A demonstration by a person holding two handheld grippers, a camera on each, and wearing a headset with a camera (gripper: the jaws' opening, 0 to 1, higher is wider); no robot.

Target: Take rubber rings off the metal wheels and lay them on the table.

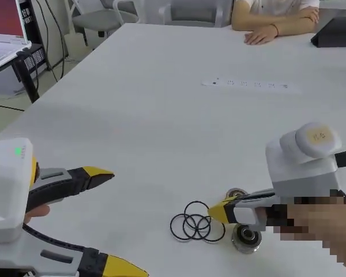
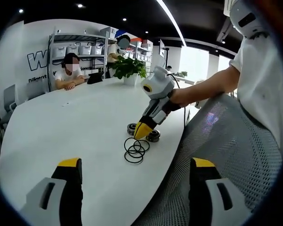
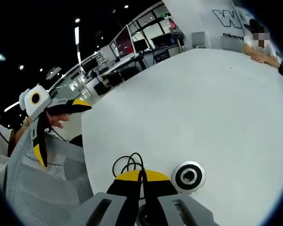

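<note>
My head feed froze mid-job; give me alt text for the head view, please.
Right gripper, jaws shut, has its tips at a pile of black rings on the white table, with a wheel beside it and a second wheel behind it. Left gripper is open at lower left.

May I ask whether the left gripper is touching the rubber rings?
Apart. The head view shows bare table between the open left gripper and the rubber rings.

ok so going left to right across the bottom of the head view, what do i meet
left gripper → pile of rubber rings → near metal wheel
</note>
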